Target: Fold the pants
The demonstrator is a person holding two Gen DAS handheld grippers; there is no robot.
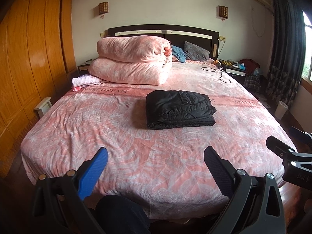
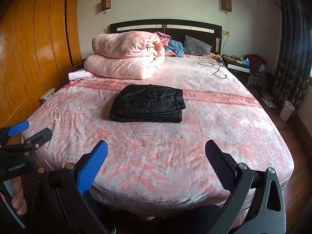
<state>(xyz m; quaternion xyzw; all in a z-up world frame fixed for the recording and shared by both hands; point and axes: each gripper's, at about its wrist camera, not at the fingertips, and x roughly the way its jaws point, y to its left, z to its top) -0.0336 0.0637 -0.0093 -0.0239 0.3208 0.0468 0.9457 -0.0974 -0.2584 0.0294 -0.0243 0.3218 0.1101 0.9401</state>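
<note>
Black quilted pants lying folded mid-bed | left gripper, right gripper hovering wide open, empty | judging done: retreating without brushing stack.

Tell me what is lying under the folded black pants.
The black pants rest on the pink patterned bedspread, across its printed band reading SWEET DREAM. The middle of that lettering is covered by them. Whether anything else sits beneath them cannot be seen.
</note>
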